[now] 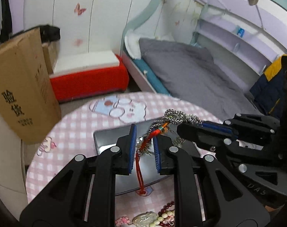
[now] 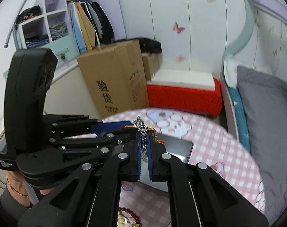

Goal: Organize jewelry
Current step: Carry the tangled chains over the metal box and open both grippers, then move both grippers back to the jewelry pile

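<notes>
A tangle of silver chain [image 1: 178,118] and a red cord bracelet [image 1: 143,151] hangs above a dark metal tray [image 1: 105,138] on the round pink checked table [image 1: 75,132]. My right gripper [image 2: 144,132] is shut on the silver chain [image 2: 141,127]. It enters the left wrist view from the right [image 1: 181,127]. My left gripper [image 1: 144,132] is open, its blue pads either side of the red cord, which hangs between them. The left gripper also shows at the left of the right wrist view [image 2: 132,125], beside the chain.
Bead bracelets and a pale pendant [image 1: 147,217] lie on the table's near edge; red beads [image 2: 128,213] show there too. A cardboard box [image 2: 113,79], a red bench [image 2: 183,96] and a bed with a grey quilt [image 1: 190,71] stand around the table.
</notes>
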Demonstrator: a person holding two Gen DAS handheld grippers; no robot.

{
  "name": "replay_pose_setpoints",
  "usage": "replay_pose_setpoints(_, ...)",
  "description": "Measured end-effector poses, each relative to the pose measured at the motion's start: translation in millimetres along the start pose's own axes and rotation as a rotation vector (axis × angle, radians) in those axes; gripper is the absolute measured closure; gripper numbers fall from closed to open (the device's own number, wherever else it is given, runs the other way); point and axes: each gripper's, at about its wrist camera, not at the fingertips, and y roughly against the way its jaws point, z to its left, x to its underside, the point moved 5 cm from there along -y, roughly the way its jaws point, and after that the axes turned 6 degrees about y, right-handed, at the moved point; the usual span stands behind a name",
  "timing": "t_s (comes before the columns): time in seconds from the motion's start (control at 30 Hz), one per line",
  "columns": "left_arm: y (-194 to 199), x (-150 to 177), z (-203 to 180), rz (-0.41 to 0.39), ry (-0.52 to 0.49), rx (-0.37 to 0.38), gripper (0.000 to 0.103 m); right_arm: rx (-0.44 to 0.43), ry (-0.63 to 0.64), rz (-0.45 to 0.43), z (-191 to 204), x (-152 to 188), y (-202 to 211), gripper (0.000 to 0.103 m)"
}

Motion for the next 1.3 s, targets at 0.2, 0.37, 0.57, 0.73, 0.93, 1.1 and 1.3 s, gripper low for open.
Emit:
replay_pose_setpoints(0.2, -8.2, 7.4, 9.1, 0.049, 0.013, -0.062, 0.050, -0.021, -0.042, 0.081, -4.4, 20.3, -19.3, 0.099)
replay_pose_setpoints(0.37, 3.2, 11.0, 17.0, 0.033, 0.039, -0.029, 0.038, -0.020, -0.068, 0.089, -6.9, 25.0, -17.4, 0.096)
replay_pose_setpoints(0.57, 32.6, 17.1, 16.1, -0.022, 0.044, -0.051, 0.037, -0.011, -0.079, 0.059, -3.0, 22.4, 3.8, 0.094)
replay_pose_setpoints(0.73, 69.0, 32.4, 13.5, -0.088, 0.046, -0.062, 0.036, 0.024, -0.063, 0.013, 9.0, 26.4, 36.0, 0.085)
replay_pose_setpoints(0.93, 98.6, 66.5, 10.7, -0.130, 0.048, -0.094, 0.035, 0.056, -0.036, -0.003, 32.3, 51.1, 60.0, 0.080)
replay_pose_setpoints(1.1, 101.4, 98.8, 10.5, -0.098, 0.065, -0.101, 0.035, 0.052, -0.055, 0.034, 47.6, 83.7, 60.0, 0.080)
replay_pose_setpoints(1.3, 80.3, 134.3, 7.8, -0.015, 0.072, -0.108, 0.036, 0.042, -0.096, 0.089, 55.2, 116.7, 54.0, 0.080)
